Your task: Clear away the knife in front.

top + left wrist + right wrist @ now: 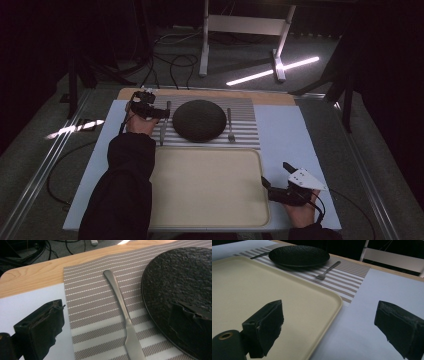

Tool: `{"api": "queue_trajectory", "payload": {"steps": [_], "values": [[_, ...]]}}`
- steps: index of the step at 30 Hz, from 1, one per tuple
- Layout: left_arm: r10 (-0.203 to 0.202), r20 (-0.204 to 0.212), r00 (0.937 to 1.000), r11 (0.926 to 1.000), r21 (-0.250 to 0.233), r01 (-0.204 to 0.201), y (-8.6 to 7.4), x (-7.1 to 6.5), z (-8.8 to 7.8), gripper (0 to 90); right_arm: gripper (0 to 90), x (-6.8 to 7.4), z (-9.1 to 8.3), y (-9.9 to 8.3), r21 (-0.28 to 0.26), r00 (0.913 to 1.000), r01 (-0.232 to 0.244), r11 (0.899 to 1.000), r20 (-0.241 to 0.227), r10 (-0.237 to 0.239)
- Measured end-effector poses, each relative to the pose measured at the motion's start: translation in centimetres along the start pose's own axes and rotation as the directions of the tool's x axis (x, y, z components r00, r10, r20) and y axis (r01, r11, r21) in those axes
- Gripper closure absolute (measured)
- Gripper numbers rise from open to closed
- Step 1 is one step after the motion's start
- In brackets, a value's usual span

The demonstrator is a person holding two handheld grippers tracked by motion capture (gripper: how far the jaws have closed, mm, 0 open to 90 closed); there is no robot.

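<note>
The knife (124, 315) lay on the striped mat just left of the dark plate (180, 290), its long axis running away from the person. The left tongs (150, 111) hovered over it, jaws spread wide. The right tongs (280, 192), also spread, sat well apart from the plate.

The right tool (332, 327) has its jaws spread wide over the corner of a cream tray (287, 290) on the counter (387, 290). Beyond lie a striped placemat (347, 282), black plate (299, 255), fork (327, 270) and knife (260, 255).
</note>
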State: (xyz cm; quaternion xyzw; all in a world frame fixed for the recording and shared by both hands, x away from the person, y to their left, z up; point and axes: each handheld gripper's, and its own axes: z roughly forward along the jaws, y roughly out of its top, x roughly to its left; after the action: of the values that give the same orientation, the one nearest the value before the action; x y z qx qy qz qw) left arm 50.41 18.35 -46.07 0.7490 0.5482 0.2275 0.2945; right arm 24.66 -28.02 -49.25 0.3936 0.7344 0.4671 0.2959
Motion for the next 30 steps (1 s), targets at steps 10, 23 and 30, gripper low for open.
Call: {"api": "queue_trajectory", "payload": {"steps": [10,23,30], "values": [[-0.037,0.002,0.9993,0.9987,0.034,0.037,-0.5,-0.3,1.8,3.3,8.4,0.0,0.0,0.0,0.001,1.0000,-0.001,1.000,-0.001,0.001],[-0.079,0.002,0.9969,0.9897,0.120,0.078,-0.1,-1.0,3.7,19.5,8.4,-0.1,-0.1,-0.1,0.003,1.0000,0.001,1.000,-0.001,-0.001],[-0.100,0.004,0.9950,0.9858,0.136,0.098,-0.5,-1.1,4.5,47.9,8.4,-0.1,-0.1,-0.1,0.004,1.0000,0.001,1.000,0.002,-0.001]]}}
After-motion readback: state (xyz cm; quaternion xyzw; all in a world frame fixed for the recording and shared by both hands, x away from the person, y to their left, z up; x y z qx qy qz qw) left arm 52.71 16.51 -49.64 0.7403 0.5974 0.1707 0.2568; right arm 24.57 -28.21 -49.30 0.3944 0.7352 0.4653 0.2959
